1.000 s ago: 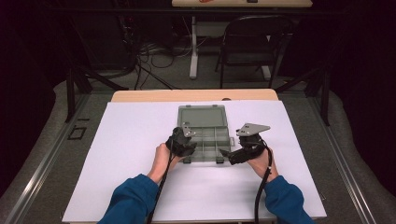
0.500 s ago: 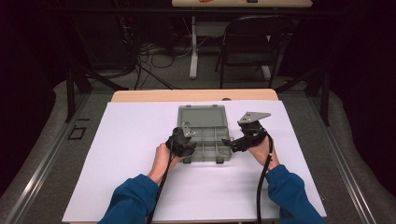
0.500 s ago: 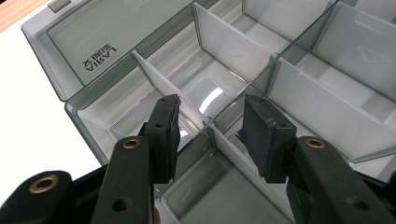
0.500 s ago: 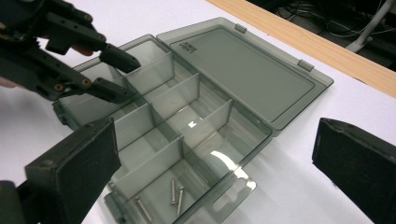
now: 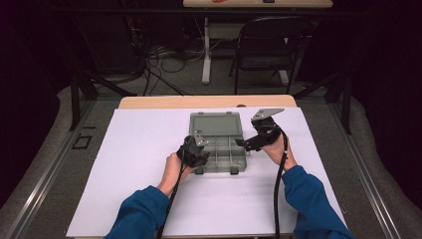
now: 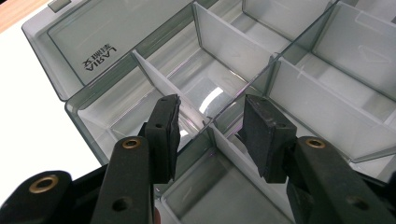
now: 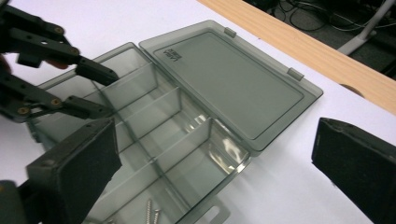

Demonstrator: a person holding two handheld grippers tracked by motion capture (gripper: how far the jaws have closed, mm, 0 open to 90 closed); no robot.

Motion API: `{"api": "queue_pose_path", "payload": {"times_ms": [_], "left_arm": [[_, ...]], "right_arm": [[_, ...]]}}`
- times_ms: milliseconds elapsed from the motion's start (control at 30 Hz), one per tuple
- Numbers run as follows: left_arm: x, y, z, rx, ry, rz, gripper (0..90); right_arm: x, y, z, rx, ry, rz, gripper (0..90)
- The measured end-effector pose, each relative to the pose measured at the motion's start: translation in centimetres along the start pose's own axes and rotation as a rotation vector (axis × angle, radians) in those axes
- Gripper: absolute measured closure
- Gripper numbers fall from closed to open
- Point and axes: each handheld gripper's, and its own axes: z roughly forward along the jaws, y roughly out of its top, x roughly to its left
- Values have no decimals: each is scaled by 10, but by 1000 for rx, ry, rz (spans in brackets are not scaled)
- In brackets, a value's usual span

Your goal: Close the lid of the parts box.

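left tongs [image 6: 210, 126] astride box divider [image 6: 163, 86] (seemingly untouched) | right tongs [image 7: 212, 158] open

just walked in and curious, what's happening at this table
A person works on an open grey compartment box on the white table cover with a gripper in each hand. The left gripper has its fingers either side of a thin divider inside the box. The right gripper hangs open over the box's right edge. A few screws lie in one compartment.

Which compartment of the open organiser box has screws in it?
The compartment at the box's end nearest the right tool: two screws lie there.
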Motion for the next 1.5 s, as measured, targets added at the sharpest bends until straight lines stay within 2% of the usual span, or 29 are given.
{"api": "queue_pose_path", "payload": {"times_ms": [33, 133, 200, 267, 333, 433, 467, 600, 767, 800, 967, 1000, 1133, 1167, 1200, 1233, 1400, 1500], "left_arm": [[0, 0, 0, 0, 0, 0, 570], [0, 0, 0, 0, 0, 1, 569], [0, 0, 0, 0, 0, 2, 570], [0, 0, 0, 0, -2, 2, 570], [0, 0, 0, 0, 0, 2, 570], [0, 0, 0, 0, -1, 3, 570], [0, 0, 0, -1, -1, 4, 570], [0, 0, 0, -1, -2, 3, 570], [0, 0, 0, -5, 5, 2, 571], [0, 0, 0, -6, 3, 2, 571], [-1, 0, 0, -4, 6, -1, 571], [-1, 0, 0, -4, 7, -1, 571], [-1, 0, 0, -5, 7, -1, 572], [-1, 0, 0, -4, 6, 0, 572], [-1, 0, 0, -4, 6, 0, 572], [-1, 0, 0, -4, 7, 1, 572], [-1, 0, 1, -5, 8, -1, 572], [-1, 0, 0, -4, 7, 1, 572]], "right_arm": [[-2, 2, 2, 10, -2, 1, 16], [-7, 5, 5, 16, -12, 7, 164], [-12, 7, 8, 26, -37, 12, 232], [-16, 6, 13, 46, -57, 4, 366], [-21, 5, 17, 63, -53, 25, 497], [-27, 6, 20, 74, -60, 30, 662], [-29, 6, 21, 80, -73, 33, 727], [-32, 6, 30, 122, -117, 11, 889], [-37, 4, 44, 187, -140, 32, 900], [-37, 5, 47, 214, -156, 36, 900], [-40, 3, 58, 281, -162, 30, 900], [-40, 1, 61, 283, -176, 47, 900], [-44, -3, 68, 311, -172, 54, 900], [-43, -4, 69, 318, -173, 74, 900], [-44, -5, 70, 322, -177, 61, 900], [-45, -6, 72, 330, -170, 76, 900], [-46, -9, 79, 355, -175, 91, 900], [-46, -10, 84, 382, -174, 83, 900]]}}
